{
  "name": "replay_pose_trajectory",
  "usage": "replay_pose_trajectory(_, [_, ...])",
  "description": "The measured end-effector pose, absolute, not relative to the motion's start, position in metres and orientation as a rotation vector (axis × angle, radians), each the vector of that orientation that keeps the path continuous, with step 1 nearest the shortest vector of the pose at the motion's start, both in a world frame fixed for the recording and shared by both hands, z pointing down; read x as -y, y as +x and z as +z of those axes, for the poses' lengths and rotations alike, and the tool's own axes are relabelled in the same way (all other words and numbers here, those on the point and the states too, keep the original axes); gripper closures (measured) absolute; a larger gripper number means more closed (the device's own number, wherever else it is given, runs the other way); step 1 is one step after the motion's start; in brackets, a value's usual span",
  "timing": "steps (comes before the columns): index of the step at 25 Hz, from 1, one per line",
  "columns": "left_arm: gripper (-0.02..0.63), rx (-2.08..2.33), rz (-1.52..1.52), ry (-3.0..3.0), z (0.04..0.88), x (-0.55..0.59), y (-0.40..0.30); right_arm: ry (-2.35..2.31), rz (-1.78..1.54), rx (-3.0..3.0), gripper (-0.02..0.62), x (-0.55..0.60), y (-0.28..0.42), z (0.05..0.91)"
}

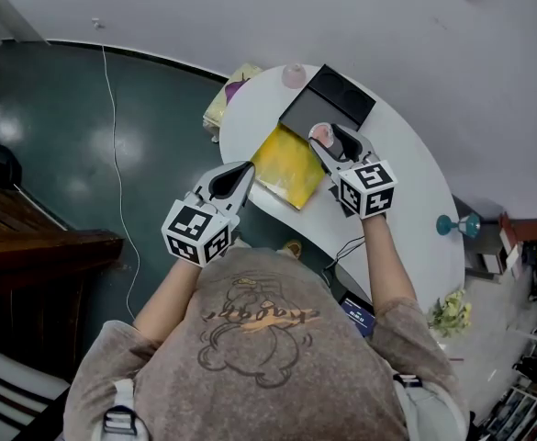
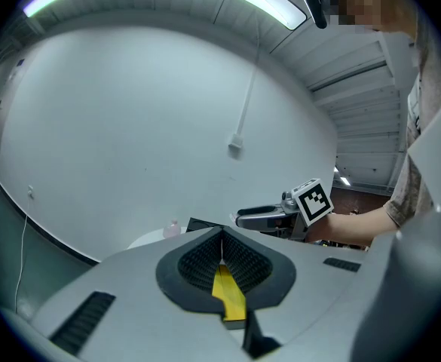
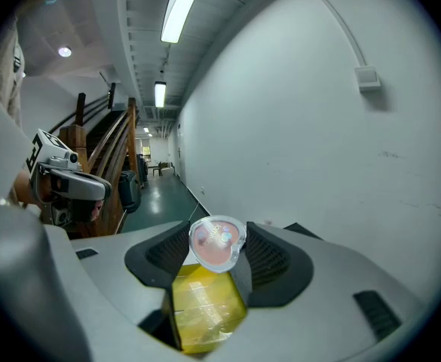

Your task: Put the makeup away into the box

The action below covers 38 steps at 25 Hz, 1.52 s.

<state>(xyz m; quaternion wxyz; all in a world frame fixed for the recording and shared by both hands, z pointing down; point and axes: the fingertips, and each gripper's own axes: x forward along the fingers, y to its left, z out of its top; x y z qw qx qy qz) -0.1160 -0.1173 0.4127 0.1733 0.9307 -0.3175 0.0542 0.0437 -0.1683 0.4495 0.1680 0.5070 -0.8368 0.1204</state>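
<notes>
Left gripper (image 1: pixel 242 171) jaws together; right gripper (image 1: pixel 328 139) clamps pink compact (image 3: pixel 215 243) over yellow packet (image 1: pixel 286 166), box (image 1: pixel 328 99) beyond.

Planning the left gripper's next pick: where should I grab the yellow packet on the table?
Likely its near edge, from the person's side, jaws level: the yellow packet lies flat on the white table, and that edge seems to reach the table's rim.

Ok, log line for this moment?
right tongs: shut on pink compact | left tongs: shut, empty | black box: on table beside yellow pouch
</notes>
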Motion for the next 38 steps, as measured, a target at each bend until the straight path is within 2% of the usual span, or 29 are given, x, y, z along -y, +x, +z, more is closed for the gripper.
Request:
replay_pose_trajectory(16, [0.583,0.935,0.165,2.617,0.42,0.131,-0.12,1.274,0.445,2.261,0.354,0.184,0.015,0.558])
replay_pose_trajectory(38, [0.583,1.041,0.188,2.545,0.433,0.136,-0.152,1.026,0.48,2.086,0.354,0.185,-0.034,0.65])
